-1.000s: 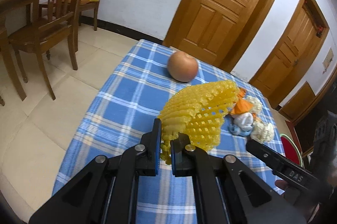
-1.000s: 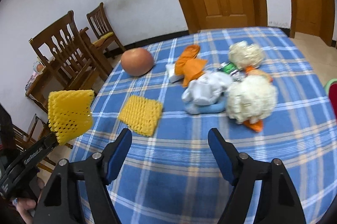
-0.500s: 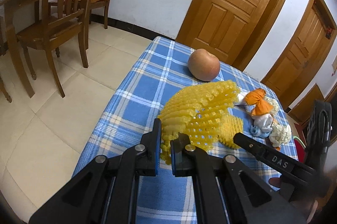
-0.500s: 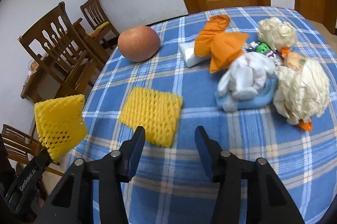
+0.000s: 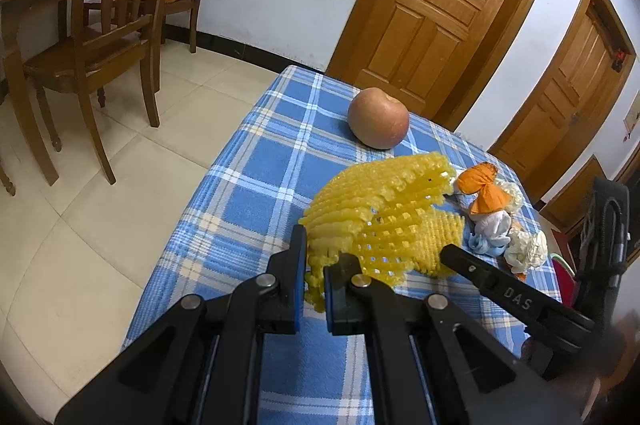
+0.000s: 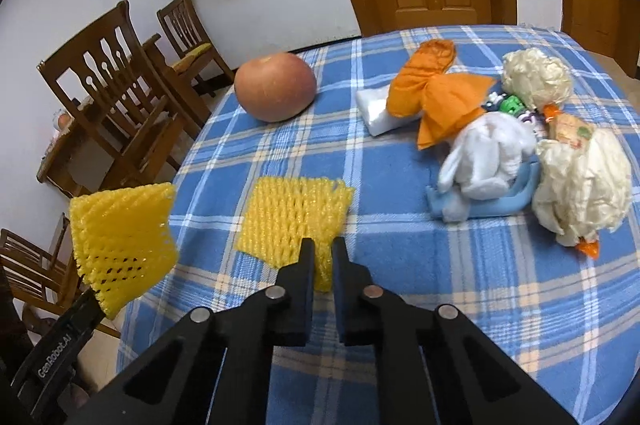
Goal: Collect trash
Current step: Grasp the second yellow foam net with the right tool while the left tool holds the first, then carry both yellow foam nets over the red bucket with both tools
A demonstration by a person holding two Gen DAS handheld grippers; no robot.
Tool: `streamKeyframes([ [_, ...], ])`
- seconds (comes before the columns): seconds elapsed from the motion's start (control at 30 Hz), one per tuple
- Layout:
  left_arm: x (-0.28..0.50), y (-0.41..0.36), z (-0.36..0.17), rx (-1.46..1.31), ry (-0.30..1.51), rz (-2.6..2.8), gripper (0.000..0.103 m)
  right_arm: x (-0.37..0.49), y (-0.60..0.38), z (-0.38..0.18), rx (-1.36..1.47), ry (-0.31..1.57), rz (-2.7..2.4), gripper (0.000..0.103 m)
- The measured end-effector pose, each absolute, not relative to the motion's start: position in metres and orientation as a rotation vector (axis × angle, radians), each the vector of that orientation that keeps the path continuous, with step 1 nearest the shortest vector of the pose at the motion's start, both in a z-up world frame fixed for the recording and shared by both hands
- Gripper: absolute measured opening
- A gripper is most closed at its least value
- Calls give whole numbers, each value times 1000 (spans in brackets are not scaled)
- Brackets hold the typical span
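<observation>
My left gripper [image 5: 315, 265] is shut on a yellow foam fruit net [image 5: 380, 209] and holds it above the table's near left edge; that net also shows in the right wrist view [image 6: 124, 237]. My right gripper [image 6: 322, 265] is shut on the near corner of a second yellow foam net [image 6: 296, 221] that lies flat on the blue checked tablecloth [image 6: 280, 153]. A heap of trash lies to the right: an orange wrapper [image 6: 436, 93], white crumpled tissue [image 6: 488, 153], and cream crumpled paper [image 6: 580, 185].
An apple [image 6: 276, 91] sits at the table's far left, also in the left wrist view [image 5: 378, 123]. Wooden chairs [image 5: 108, 37] and a table stand on the tiled floor to the left. Two wooden doors [image 5: 436, 5] are behind.
My right gripper has moved forward and down to the flat foam net and closed from wide open onto its near corner. My left gripper keeps its net, drawn back toward the table's edge.
</observation>
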State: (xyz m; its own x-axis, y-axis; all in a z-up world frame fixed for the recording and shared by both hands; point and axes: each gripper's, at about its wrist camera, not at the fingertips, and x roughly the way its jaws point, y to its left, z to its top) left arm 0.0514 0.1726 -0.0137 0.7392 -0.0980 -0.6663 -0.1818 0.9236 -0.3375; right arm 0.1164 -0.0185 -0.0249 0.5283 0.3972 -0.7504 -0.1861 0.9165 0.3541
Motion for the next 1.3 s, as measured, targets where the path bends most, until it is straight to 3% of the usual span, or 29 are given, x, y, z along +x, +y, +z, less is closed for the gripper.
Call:
streamKeyframes([
  [0.67, 39, 121, 9, -361, 729, -69, 6, 49, -99, 30, 327, 754, 300, 9],
  [1.3, 34, 40, 28, -323, 774, -260, 6, -7, -205, 38, 452, 668, 169, 10],
])
